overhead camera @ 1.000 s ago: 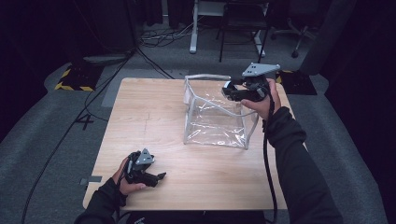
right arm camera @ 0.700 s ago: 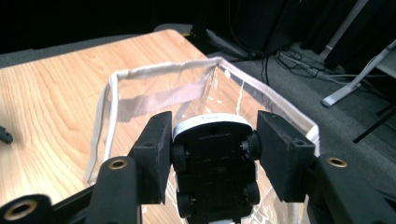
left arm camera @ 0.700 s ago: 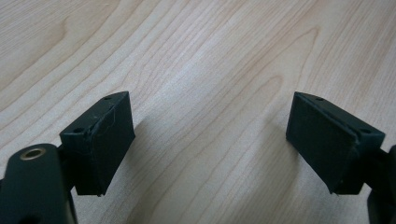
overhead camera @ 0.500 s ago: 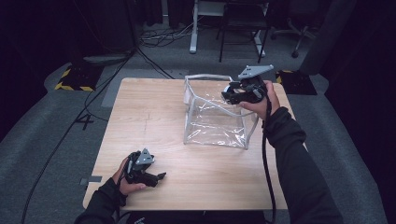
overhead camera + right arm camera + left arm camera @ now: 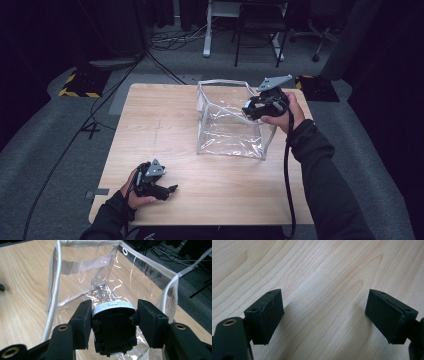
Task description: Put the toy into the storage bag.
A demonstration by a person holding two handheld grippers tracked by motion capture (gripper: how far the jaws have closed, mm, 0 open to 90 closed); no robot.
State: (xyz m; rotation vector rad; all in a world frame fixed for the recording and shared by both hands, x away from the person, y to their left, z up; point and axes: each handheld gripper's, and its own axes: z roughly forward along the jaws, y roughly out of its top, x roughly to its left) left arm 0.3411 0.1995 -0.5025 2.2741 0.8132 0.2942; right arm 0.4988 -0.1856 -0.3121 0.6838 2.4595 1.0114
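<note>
A rectangular table (image 5: 165, 125) of pale wood with a flowing grain was seen from the high view, set on grey carpet. On its far right part a clear plastic bag (image 5: 227, 127) was stood open, box-shaped, its crinkled glossy walls edged with white fabric binding and a white strap across one side. The right gripper (image 5: 252, 107), matte black with a grey three-cornered plate on top, was held over the bag's right rim. In the right gripper view its jaws were seen closed partway on a small toy car (image 5: 113, 327), gripped at both sides: a black underside with small dark wheels was turned to the camera, and a white body showed along its top edge, above the bag's open mouth. The left gripper (image 5: 170, 189) was rested near the table's near-left edge, well apart from the bag. Its square black pads (image 5: 270, 315) were spread wide over bare wood, with nothing held between them.
</note>
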